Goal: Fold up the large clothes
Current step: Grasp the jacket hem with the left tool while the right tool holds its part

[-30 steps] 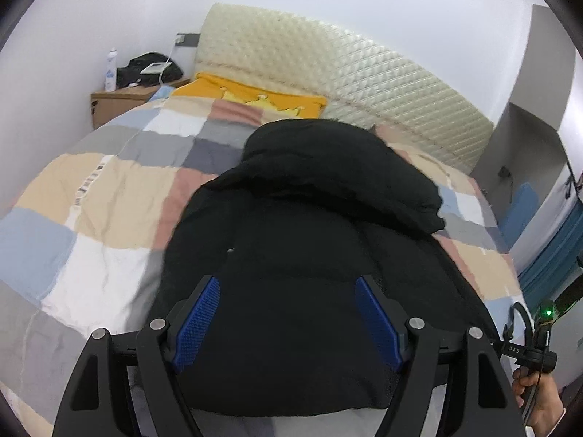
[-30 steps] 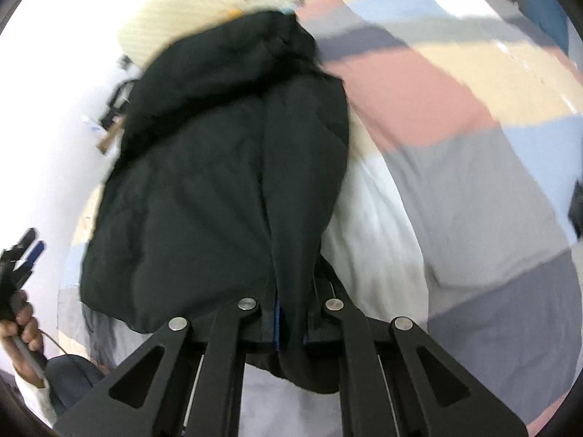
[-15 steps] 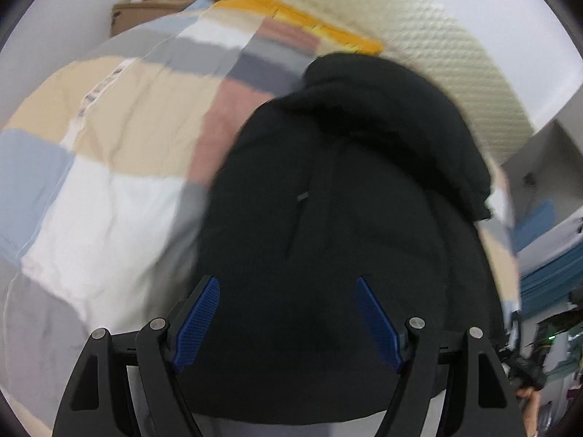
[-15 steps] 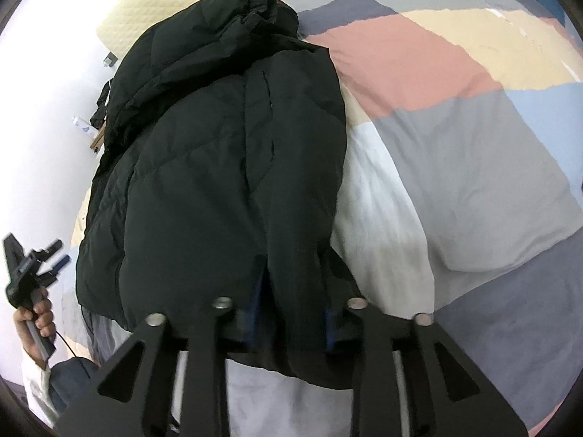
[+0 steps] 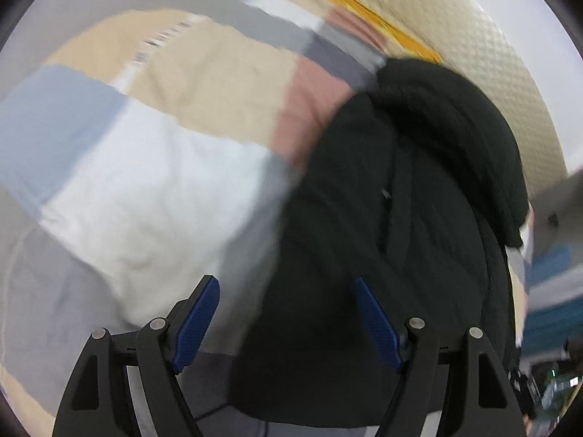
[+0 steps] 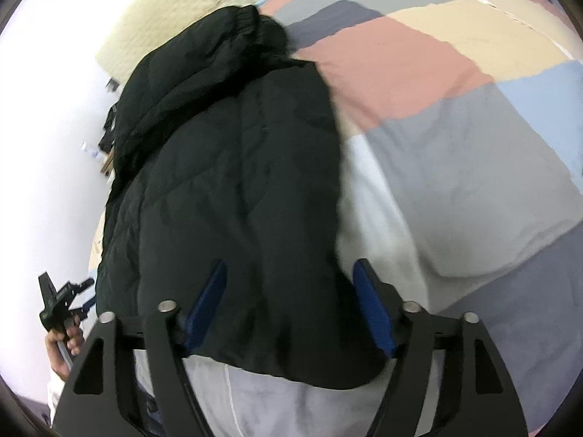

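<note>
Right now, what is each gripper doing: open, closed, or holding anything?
Left gripper: open, holding nothing, over the near hem of the black jacket.
Right gripper: open, jaws apart over the jacket, gripping nothing.

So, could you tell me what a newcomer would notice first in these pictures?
The black jacket stands out, lying lengthwise on the patchwork quilt with its hood toward the cream headboard. Both grippers, left and right, are open at its near hem.
</note>
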Demonstrator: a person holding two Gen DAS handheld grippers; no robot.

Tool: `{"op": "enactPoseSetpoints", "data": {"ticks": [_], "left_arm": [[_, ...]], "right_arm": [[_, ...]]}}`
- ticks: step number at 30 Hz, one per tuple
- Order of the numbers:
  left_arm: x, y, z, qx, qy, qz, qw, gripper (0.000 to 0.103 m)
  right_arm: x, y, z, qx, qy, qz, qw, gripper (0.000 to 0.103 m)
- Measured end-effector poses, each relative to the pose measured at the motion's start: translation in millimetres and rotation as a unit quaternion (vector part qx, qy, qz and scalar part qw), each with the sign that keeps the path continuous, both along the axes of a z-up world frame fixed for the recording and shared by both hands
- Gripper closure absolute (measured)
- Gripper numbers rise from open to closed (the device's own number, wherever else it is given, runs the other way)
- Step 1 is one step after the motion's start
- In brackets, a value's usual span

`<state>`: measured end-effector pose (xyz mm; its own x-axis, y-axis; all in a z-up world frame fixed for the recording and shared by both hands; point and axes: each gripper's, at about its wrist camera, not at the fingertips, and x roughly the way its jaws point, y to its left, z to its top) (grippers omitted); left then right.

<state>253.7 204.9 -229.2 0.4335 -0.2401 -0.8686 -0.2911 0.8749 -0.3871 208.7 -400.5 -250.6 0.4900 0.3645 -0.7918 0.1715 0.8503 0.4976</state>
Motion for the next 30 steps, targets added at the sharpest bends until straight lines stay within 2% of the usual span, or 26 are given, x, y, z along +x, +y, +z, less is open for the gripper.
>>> {"op": "enactPoseSetpoints", "data": {"ticks": [2,5,8,10,12,15,17,19,22,24,27,30], "left_arm": [[3.3,-7.1,-3.5,-0.025,-0.002,-0.022,0.9994,0.026],[6.8,-10.9,-8.5,-0.053,0.004,-0.032,0.9981,0.026],[7.6,-10.7,-11.8,-0.032,0.012,-0.026,0.9991,0.026],[9.2,-5.4,-16.8,-0.037,0.022,-0.015,0.9990,0.026],[8.5,-1.4,-23.2,-0.053,0.034,-0.006,0.9980,0.026],[14.6,-6.6,-27.8,-0.047,0.036,-0.012,0.9982,0.026],[15.0,-10.7,-30.1,-0.051,0.035,-0.026,0.9977,0.023],[17.3,-14.8,-34.2,-0.071,0.039,-0.039,0.9959,0.016],[20.4,-19.0,-40.2,-0.101,0.040,-0.057,0.9925,0.010],[21.3,-21.7,-40.8,-0.114,0.035,-0.068,0.9905,0.010],[20.4,-27.3,-34.5,-0.154,0.015,-0.097,0.9832,0.010],[15.4,-38.2,-13.6,-0.199,-0.033,-0.138,0.9696,0.010]], "right_arm": [[0.5,-1.8,-7.0,-0.008,0.014,-0.003,1.000,0.022],[5.9,-0.6,-24.1,-0.001,0.049,-0.001,0.999,0.021],[12.3,1.4,-36.5,0.027,0.059,0.000,0.998,0.007],[16.3,4.0,-40.0,0.046,0.059,0.002,0.997,0.000],[16.6,6.9,-41.2,0.066,0.056,0.007,0.996,0.000],[17.7,14.4,-39.3,0.109,0.046,0.022,0.993,0.000],[17.8,19.1,-32.7,0.133,0.032,0.035,0.990,0.000],[16.5,23.1,-22.8,0.166,0.005,0.049,0.985,0.000],[13.5,25.3,-7.4,0.191,-0.036,0.058,0.979,0.000],[12.7,25.9,-1.9,0.192,-0.049,0.050,0.979,0.000],[11.6,25.0,-8.4,0.183,-0.033,0.031,0.982,0.000],[14.5,25.4,-16.3,0.170,-0.018,0.017,0.985,0.000]]}}
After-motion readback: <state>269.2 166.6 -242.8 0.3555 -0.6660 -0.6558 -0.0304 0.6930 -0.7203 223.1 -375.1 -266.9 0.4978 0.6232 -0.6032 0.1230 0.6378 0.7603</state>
